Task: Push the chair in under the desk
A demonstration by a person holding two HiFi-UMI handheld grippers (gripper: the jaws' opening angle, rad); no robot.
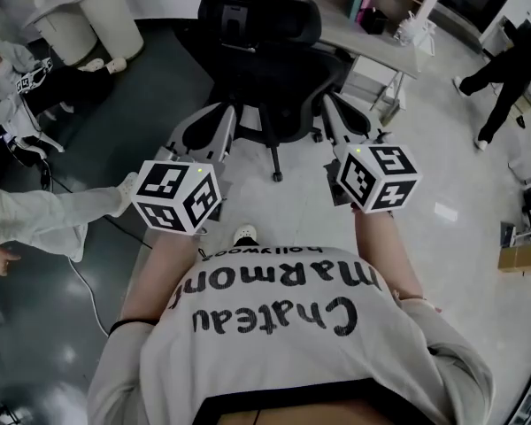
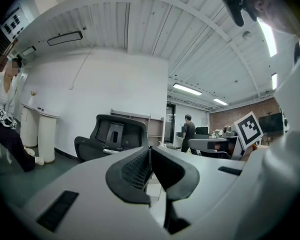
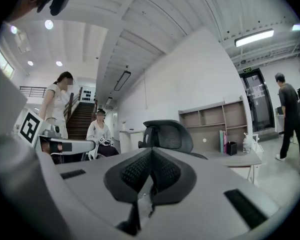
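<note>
Left gripper (image 2: 150, 151): jaws clenched, nothing between. Right gripper (image 3: 151, 154): jaws clenched, nothing between. Both held level, aimed at black chair (image 1: 258, 60), apart from it. Chair on floor (image 1: 442, 175), beside table (image 1: 372, 41) edge, not under.

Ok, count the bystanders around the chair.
3: a seated person at the head view's upper left, a sleeve at the left edge, a walking person at upper right. More may be hidden.
</note>
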